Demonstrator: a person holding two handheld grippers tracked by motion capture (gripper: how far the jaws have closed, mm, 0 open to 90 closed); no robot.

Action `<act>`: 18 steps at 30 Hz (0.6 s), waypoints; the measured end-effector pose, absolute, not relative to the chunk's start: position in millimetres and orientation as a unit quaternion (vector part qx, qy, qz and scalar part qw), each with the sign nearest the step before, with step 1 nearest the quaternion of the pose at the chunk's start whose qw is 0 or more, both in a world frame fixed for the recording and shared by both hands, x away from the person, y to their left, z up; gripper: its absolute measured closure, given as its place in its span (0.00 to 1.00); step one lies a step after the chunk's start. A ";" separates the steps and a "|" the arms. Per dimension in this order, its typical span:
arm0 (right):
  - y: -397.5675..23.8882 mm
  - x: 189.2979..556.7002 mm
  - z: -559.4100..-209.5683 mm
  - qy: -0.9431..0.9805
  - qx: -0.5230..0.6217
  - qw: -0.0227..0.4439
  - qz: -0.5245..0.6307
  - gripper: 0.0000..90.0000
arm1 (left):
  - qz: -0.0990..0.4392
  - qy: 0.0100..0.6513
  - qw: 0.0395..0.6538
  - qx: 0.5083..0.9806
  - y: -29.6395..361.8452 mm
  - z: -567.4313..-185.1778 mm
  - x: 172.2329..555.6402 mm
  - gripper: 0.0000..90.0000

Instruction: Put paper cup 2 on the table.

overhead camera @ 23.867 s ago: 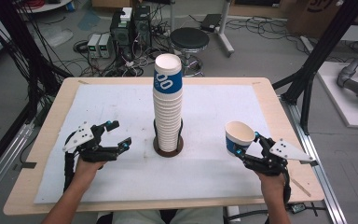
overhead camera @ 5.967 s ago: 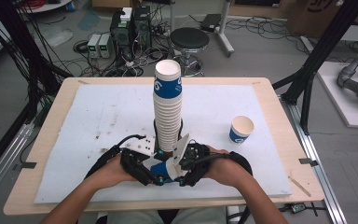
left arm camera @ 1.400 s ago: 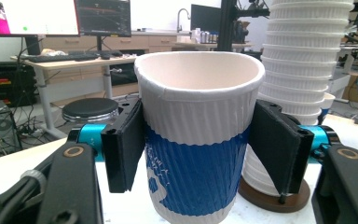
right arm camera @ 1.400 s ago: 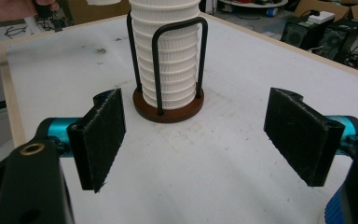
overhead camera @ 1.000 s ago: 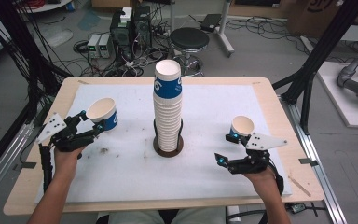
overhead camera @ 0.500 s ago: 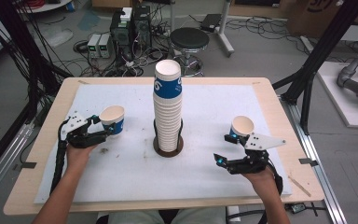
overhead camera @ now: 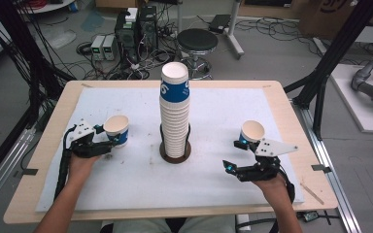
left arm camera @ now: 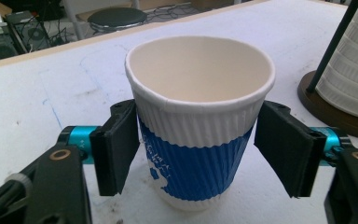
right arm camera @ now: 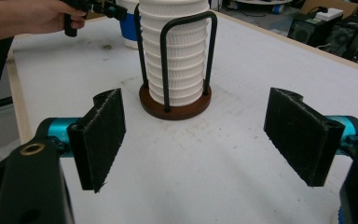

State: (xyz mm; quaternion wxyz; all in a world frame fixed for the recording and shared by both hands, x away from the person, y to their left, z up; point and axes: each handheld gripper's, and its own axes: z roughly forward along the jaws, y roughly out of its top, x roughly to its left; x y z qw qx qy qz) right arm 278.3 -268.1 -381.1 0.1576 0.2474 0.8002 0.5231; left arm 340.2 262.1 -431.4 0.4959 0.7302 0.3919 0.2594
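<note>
Standing upright on the white foam-covered table top [overhead camera: 126,194], at about nine o'clock from the tall stack of ribbed white paper cups [overhead camera: 175,116], a blue-banded white ribbed paper cup [overhead camera: 117,130] is sitting between the jaws of the left gripper [overhead camera: 108,141]. Those jaws have just been opening; in the left gripper view the cup [left arm camera: 199,121] is sitting between the two black pads [left arm camera: 117,147], the left one just at the cup's wall and the right one showing a narrow gap, so the left gripper [left arm camera: 200,149] is no longer clamping it. The cup's mouth is facing up and it is empty inside.

The stack is resting in a round dark wooden base with black wire uprights [overhead camera: 175,151] at the middle of the table. At about three o'clock from the stack, a second white and blue paper cup [overhead camera: 251,133] is standing upright, well apart from the first. The right gripper [overhead camera: 234,155] is hovering just at six o'clock of that second cup, its jaws standing wide apart with nothing between them, as the right gripper view [right arm camera: 198,140] is showing bare table and the stack base [right arm camera: 175,105] beyond.
</note>
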 end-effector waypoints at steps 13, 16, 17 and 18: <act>-270.2 277.7 -382.0 0.800 0.250 0.157 0.522 0.24 | 0.231 0.411 0.497 0.728 270.8 -430.8 321.5 0.18; -271.8 276.9 -381.5 0.798 0.253 0.157 0.524 0.24 | 0.233 0.399 0.515 0.722 277.7 -425.1 313.0 0.18; -272.6 276.7 -381.3 0.798 0.254 0.158 0.523 0.24 | 0.236 0.397 0.525 0.715 279.8 -422.8 309.8 0.18; -273.3 276.5 -381.2 0.797 0.256 0.159 0.523 0.24 | 0.235 0.393 0.538 0.707 281.8 -420.2 306.7 0.18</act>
